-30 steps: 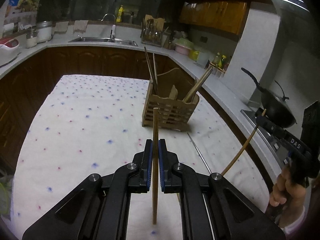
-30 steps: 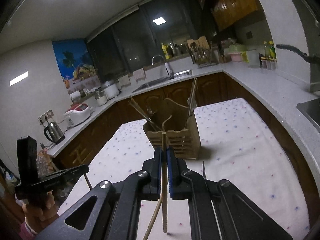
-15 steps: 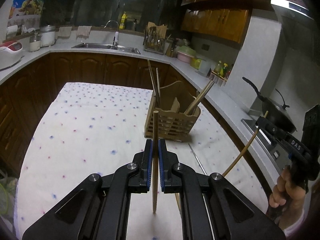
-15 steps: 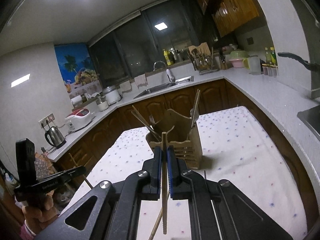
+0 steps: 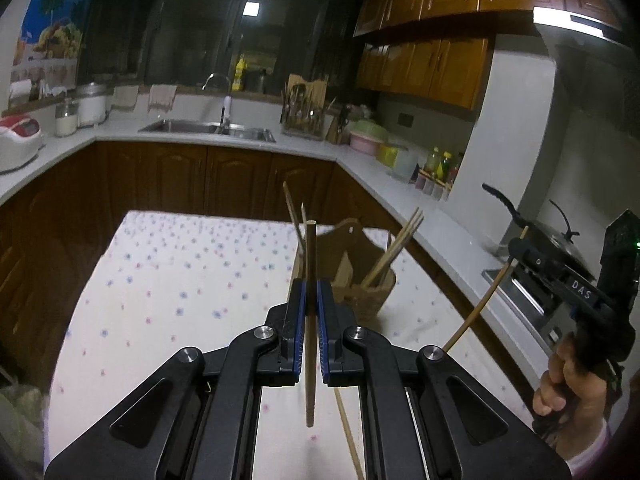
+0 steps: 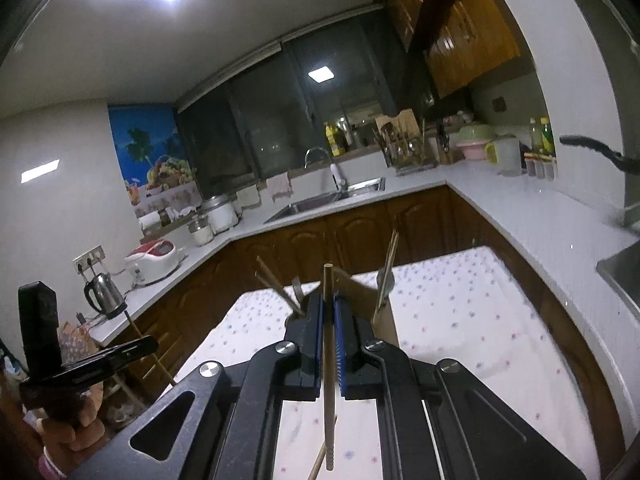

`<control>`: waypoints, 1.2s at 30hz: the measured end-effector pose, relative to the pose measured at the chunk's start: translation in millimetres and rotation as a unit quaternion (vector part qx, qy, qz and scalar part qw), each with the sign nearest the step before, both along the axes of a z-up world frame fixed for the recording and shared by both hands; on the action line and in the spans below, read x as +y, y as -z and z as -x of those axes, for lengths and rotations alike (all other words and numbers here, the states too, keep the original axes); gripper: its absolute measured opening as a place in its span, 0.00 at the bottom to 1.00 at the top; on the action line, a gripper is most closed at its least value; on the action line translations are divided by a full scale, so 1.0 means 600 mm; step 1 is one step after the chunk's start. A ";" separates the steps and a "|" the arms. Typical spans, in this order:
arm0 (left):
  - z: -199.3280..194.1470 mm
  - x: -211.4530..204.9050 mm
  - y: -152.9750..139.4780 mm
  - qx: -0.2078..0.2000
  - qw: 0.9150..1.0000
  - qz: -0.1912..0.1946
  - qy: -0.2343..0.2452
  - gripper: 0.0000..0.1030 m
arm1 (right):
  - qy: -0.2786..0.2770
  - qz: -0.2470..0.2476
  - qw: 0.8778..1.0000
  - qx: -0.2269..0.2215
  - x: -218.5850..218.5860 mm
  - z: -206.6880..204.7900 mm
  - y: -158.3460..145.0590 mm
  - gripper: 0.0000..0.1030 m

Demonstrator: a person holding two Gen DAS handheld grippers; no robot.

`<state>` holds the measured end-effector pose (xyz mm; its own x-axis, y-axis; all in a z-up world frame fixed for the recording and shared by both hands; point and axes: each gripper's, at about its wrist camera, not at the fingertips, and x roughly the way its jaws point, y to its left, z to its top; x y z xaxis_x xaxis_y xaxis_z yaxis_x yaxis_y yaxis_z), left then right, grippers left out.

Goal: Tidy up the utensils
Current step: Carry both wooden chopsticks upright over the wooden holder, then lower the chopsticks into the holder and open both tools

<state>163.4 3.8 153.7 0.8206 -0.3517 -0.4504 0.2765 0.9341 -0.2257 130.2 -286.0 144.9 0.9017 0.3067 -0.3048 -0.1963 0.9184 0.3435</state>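
Pinching slim round wooden chopsticks, both tongs: left tongs (image 5: pixel 311 300), right tongs (image 6: pixel 328 316).

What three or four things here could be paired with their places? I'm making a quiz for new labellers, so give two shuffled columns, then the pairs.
Column one:
1. left gripper
2. wooden utensil holder
3. wok
4. kettle

Column two:
A. on the stove at the right of the left wrist view
B. shut on an upright chopstick
C. on the counter by the wall socket
D. standing on the flowered tablecloth, chopsticks inside

Pairs: 1-B, 2-D, 3-A, 4-C
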 end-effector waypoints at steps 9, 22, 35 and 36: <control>-0.057 -0.009 -0.051 -0.040 0.999 0.020 -0.015 0.05 | 0.023 -0.008 0.999 -0.029 -0.011 -0.051 -0.027 0.05; -0.187 -0.021 -0.073 -0.075 0.992 0.079 -0.066 0.05 | 0.076 -0.005 0.994 -0.075 -0.028 -0.142 -0.064 0.05; -0.247 -0.062 0.023 -0.038 0.995 0.053 -0.070 0.05 | 0.080 0.007 0.996 -0.045 -0.014 -0.202 0.011 0.05; -0.248 -0.062 0.029 -0.035 0.996 0.050 -0.068 0.05 | 0.076 0.008 0.996 -0.037 -0.012 -0.204 0.021 0.05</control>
